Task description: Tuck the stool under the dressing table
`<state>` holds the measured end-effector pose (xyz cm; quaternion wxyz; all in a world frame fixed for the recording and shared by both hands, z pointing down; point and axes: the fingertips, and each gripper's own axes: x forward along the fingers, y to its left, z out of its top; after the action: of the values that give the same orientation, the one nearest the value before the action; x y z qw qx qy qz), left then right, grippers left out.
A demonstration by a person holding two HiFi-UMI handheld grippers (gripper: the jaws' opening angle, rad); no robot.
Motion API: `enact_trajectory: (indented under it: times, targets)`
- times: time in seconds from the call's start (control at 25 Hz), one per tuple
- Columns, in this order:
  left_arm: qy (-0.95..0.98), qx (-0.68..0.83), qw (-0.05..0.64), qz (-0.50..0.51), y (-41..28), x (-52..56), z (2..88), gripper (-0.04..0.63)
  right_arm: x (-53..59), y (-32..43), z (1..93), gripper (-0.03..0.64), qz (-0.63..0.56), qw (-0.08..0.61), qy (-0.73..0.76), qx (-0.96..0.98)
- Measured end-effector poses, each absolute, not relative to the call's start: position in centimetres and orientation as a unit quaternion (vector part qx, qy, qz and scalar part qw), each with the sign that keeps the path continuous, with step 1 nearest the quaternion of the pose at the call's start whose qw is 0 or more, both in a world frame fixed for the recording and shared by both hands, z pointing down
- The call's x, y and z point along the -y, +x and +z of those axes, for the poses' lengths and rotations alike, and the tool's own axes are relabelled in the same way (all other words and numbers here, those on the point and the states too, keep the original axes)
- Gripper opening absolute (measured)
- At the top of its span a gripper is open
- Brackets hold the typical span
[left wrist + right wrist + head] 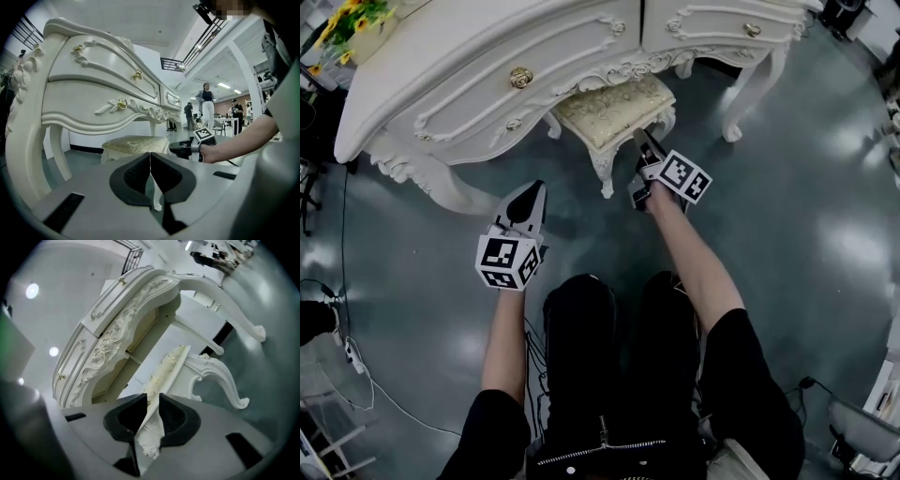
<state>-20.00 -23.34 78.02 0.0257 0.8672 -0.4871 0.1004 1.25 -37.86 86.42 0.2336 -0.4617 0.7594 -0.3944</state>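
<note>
The stool [614, 108] is low, with a cream, gold-patterned cushion on a white carved frame and curled white legs. It stands straight ahead of the right gripper [641, 139]. Its far side is beneath the carved front edge of the dressing table [487, 66] and its near side is out on the glossy grey floor [806, 216].

In the right gripper view, the right gripper [153, 401] is rolled to one side and clamped on the carved near rim of the stool [168, 366]. One curled stool leg [220, 376] shows just beyond the jaws, to their right.

The left gripper [529, 192] hangs back from the stool, well apart from it and to the right gripper's left. In its own view its jaws [150, 157] are pressed together with nothing between them.

Ahead of both tools the table is white with scrolled drawer fronts and gold knobs. Its curved legs [431, 178] flank the opening where the stool sits. Yellow flowers [352, 23] stand on the table's far left corner. Cables [347, 356] trail on the floor behind and left of the left gripper. Several people [206, 101] stand far beyond the table.
</note>
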Motion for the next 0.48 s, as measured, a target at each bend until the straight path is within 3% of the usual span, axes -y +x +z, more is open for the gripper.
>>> enact_trajectory:
  times: [0.12,0.48]
  targets:
    - [0.867,0.487,0.023,0.1,-20.0,23.1,77.2,0.021,36.9,2.0,85.8,0.005,-0.351,0.181,-0.48,-0.783]
    - [0.866,0.487,0.031,0.105,-20.2,22.8,73.4,0.021,33.9,-0.5,82.6,0.003,-0.164,-0.039,-0.505,-0.846]
